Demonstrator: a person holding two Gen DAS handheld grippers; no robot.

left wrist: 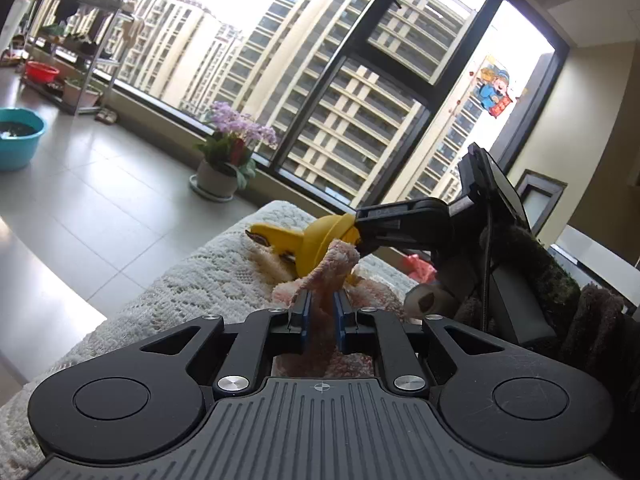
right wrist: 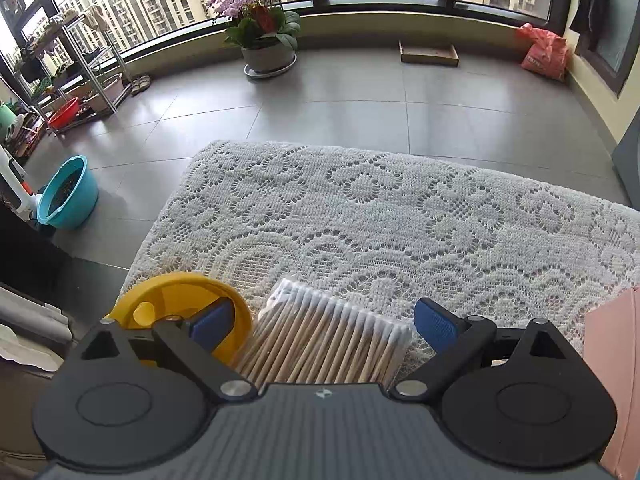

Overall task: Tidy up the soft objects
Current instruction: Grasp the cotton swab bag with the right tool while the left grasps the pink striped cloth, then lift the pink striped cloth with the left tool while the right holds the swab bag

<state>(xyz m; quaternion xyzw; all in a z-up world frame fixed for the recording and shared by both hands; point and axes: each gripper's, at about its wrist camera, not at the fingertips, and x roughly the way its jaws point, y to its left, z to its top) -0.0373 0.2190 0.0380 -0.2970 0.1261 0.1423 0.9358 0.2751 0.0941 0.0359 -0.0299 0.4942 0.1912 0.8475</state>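
Observation:
My left gripper (left wrist: 321, 300) is shut on a pink fluffy cloth (left wrist: 334, 266), which it holds up above the white lace tablecloth (left wrist: 192, 280). Behind the cloth lies a yellow funnel (left wrist: 316, 240), and the other gripper's black arm (left wrist: 404, 222) reaches in from the right. In the right wrist view, my right gripper (right wrist: 324, 322) is open, its blue pads on either side of a clear pack of wooden cotton swabs (right wrist: 328, 344) on the lace tablecloth (right wrist: 400, 216). The yellow funnel (right wrist: 180, 300) sits by the left pad. A pink item (right wrist: 614, 360) shows at the right edge.
A potted orchid (right wrist: 262, 24) stands by the window. A teal basin (right wrist: 68, 194) and a metal shelf rack (right wrist: 72, 68) are on the tiled floor at left. A cardboard tray (right wrist: 429, 53) and a red bag (right wrist: 545, 53) lie by the far wall.

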